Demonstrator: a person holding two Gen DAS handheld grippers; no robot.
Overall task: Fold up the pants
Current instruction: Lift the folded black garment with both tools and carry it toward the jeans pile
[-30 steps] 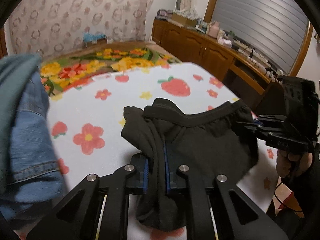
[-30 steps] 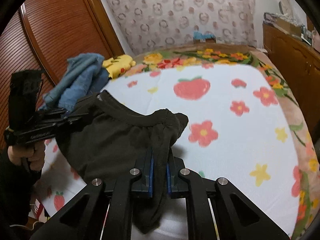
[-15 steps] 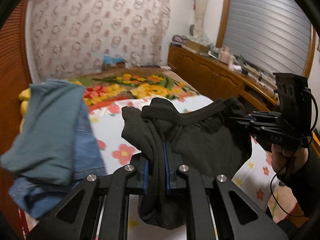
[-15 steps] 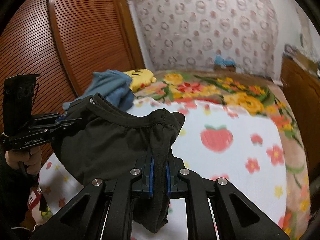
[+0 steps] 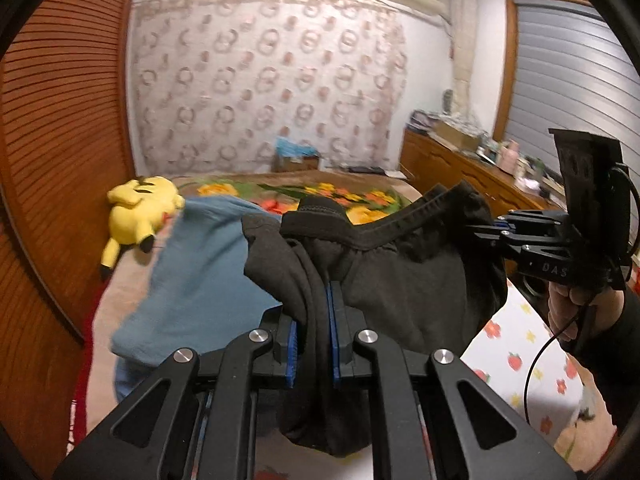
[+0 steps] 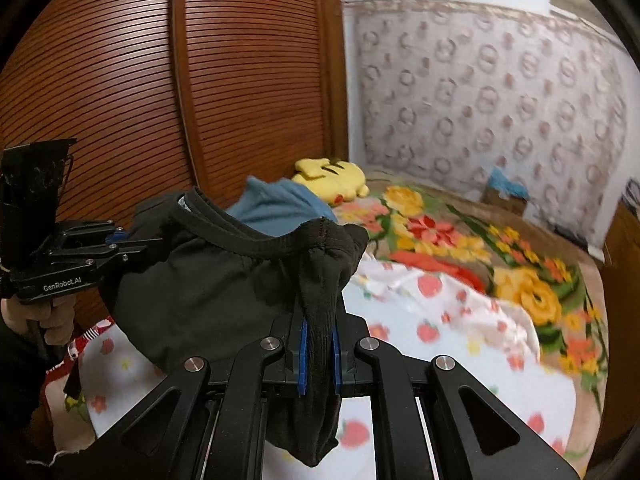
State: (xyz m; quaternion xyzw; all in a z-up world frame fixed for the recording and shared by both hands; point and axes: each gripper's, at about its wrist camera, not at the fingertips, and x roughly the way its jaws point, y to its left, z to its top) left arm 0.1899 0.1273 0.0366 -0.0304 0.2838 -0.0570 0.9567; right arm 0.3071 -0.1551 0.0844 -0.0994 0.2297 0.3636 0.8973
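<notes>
A pair of black pants [image 5: 404,276] hangs in the air between both grippers, its elastic waistband [image 5: 384,232] stretched across the top. My left gripper [image 5: 312,336] is shut on a bunch of black cloth at one end of the waistband. At the other end my right gripper [image 6: 319,354] is shut on the pants [image 6: 208,288] too. In the left wrist view the right gripper [image 5: 494,230] shows at the right, held by a hand [image 5: 572,312]. The left gripper [image 6: 124,240] appears at the left of the right wrist view. The pant legs below are hidden.
A bed [image 6: 432,336] with a white strawberry-and-flower sheet lies under the pants, a floral blanket [image 6: 472,248] behind it. Blue clothes [image 5: 200,280] and a yellow plush toy [image 5: 140,208] lie by the wooden slatted wardrobe [image 6: 160,92]. A wooden cabinet [image 5: 452,168] lines the right wall.
Both grippers have risen with the pants, lifting them off the bed. The views have tilted up, showing more of the wall and wardrobe. Both grips are unchanged.
</notes>
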